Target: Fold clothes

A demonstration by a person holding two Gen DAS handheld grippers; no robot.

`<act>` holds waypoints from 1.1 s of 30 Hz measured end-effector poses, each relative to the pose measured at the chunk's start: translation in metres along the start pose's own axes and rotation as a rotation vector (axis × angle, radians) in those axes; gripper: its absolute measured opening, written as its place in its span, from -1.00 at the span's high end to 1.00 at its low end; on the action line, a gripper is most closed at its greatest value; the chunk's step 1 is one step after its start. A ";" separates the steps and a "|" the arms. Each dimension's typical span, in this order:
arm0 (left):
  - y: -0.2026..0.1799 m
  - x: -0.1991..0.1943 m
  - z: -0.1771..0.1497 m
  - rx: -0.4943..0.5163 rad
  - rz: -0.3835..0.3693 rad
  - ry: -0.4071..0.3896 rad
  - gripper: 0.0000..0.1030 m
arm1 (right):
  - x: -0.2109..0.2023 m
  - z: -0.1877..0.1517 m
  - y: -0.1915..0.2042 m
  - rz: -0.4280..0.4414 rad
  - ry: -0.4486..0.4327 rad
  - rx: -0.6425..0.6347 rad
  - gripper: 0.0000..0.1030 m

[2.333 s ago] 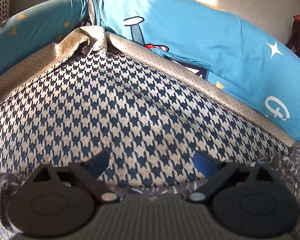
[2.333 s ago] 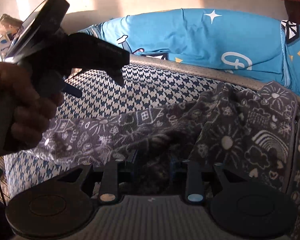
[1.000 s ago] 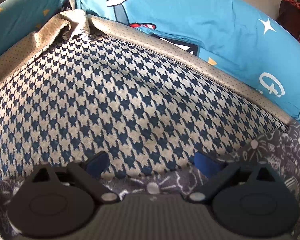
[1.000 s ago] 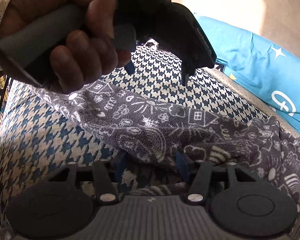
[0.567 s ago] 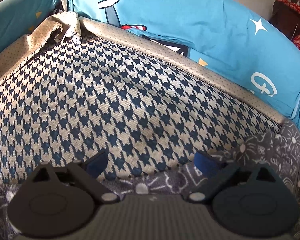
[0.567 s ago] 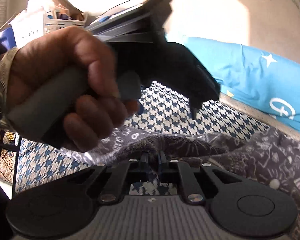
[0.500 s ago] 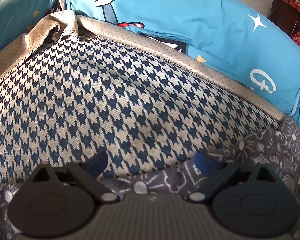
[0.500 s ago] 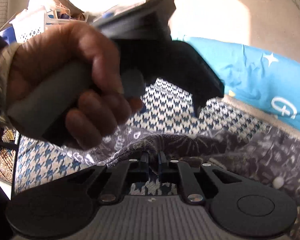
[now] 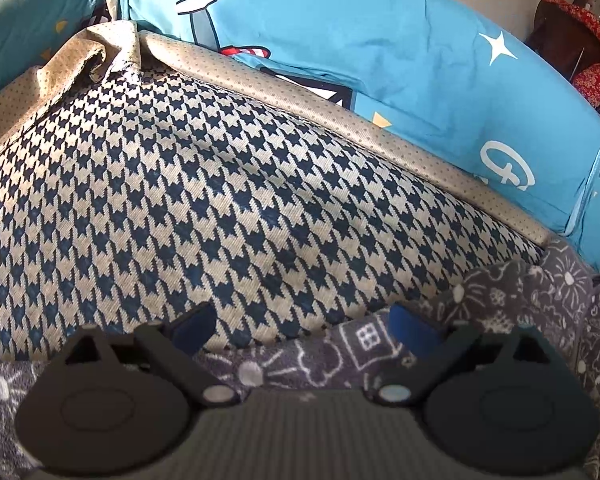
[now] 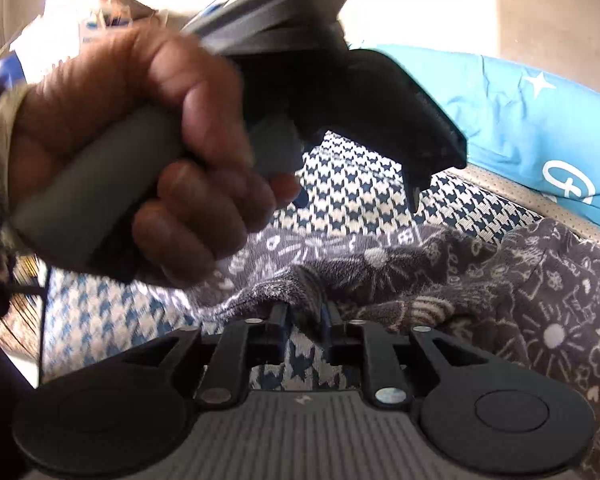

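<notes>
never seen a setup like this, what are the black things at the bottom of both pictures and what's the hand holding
Each picture comes from a camera mounted on a handheld two-finger gripper, looking along its fingers. The black shapes are the gripper's own body. In the left view, the left gripper is open over the edge of a dark grey fleece garment with white doodle print. In the right view, the right gripper is shut on a fold of that garment. The hand there holds the left gripper's grey handle. Everything lies on a navy-and-beige houndstooth cover, beside turquoise cartoon-print bedding.

a bed covered in navy-and-beige houndstooth fabric [image 9: 204, 200] carries everything. on it lie a grey doodle-print garment [image 10: 532, 280] at the near edge and blue cartoon-print pillows [image 9: 380, 52] along the back.
</notes>
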State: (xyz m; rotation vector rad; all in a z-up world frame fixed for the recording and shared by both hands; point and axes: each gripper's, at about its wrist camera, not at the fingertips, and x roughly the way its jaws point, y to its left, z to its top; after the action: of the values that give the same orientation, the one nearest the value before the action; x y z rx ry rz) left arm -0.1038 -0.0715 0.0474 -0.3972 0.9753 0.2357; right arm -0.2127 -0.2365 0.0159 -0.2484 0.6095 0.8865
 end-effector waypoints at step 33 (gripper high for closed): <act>0.023 -0.005 0.002 -0.033 0.058 -0.014 -0.89 | 0.047 0.006 -0.063 -0.224 -0.002 0.311 0.70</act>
State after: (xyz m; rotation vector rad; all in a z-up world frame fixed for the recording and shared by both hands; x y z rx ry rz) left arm -0.1132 -0.0503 0.0477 -0.3974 0.9712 0.3075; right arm -0.1387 -0.2421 -0.0099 -0.0327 0.6936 0.5668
